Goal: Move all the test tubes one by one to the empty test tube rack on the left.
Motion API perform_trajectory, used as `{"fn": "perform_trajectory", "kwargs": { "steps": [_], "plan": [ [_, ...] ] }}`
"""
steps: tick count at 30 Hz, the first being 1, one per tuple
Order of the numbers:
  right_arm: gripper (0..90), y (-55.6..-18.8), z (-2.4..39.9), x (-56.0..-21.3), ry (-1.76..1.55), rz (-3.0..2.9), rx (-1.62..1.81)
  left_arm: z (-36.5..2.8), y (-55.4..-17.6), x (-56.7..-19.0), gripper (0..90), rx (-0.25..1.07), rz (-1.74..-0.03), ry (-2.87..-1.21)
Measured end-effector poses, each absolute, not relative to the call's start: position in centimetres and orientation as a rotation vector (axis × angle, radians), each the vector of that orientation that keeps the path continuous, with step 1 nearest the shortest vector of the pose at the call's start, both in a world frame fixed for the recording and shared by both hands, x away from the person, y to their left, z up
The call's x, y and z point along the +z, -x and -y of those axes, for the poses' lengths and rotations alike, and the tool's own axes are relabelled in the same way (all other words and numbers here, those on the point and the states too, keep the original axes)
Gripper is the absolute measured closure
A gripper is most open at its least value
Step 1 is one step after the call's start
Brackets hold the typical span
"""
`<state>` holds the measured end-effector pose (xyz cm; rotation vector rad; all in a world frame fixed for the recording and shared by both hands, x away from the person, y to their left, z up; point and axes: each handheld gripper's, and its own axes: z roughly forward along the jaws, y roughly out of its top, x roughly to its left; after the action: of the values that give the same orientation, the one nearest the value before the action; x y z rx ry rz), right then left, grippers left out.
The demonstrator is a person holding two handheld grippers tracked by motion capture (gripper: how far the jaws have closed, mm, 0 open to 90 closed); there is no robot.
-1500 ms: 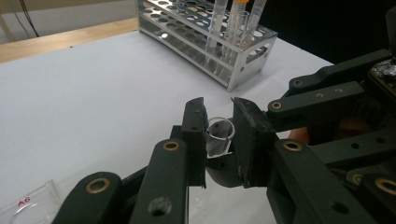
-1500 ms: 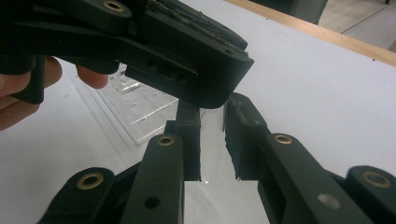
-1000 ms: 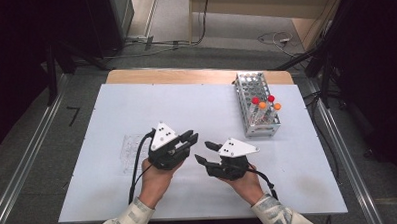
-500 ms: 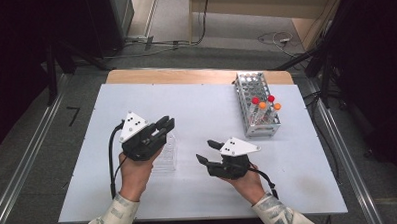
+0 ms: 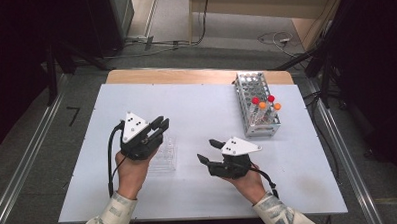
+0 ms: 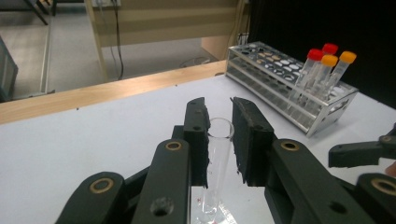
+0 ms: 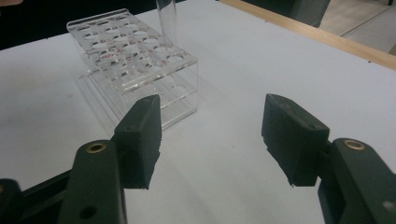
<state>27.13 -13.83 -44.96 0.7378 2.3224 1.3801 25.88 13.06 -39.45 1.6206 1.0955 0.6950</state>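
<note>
The left gripper (image 6: 219, 140) pinches a clear, open-topped glass test tube (image 6: 215, 163) between its black pads and holds it upright above the clear acrylic tube rack (image 5: 163, 156) at the near left of the white table (image 5: 201, 107). In the right gripper view the tube (image 7: 167, 18) stands over the far holes of that rack (image 7: 135, 60). The right gripper (image 5: 210, 150) hovers near the middle of the table; its jaws have just been opening and stand spread with nothing between them. A metal wire rack (image 5: 256, 107) with red-capped and orange-capped tubes (image 5: 264, 103) stands at the far right.
</note>
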Motion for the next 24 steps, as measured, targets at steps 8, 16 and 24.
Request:
{"fn": "perform_trajectory", "kwargs": {
  "steps": [8,16,24],
  "plan": [
    [36.1,-27.2,13.9,-45.0,-0.739,-2.321,1.378,-12.3,-26.2,-40.9,76.7,0.723,-1.103,-1.691],
    [36.2,-27.1,14.0,-44.9,-0.735,-2.319,1.379,-11.8,-26.8,-43.5,76.5,0.686,-1.163,-1.769],
    [36.1,-27.1,14.1,-44.9,-0.747,-2.320,1.372,-11.7,-26.9,-43.9,76.1,0.670,-1.177,-1.784]
  ]
}}
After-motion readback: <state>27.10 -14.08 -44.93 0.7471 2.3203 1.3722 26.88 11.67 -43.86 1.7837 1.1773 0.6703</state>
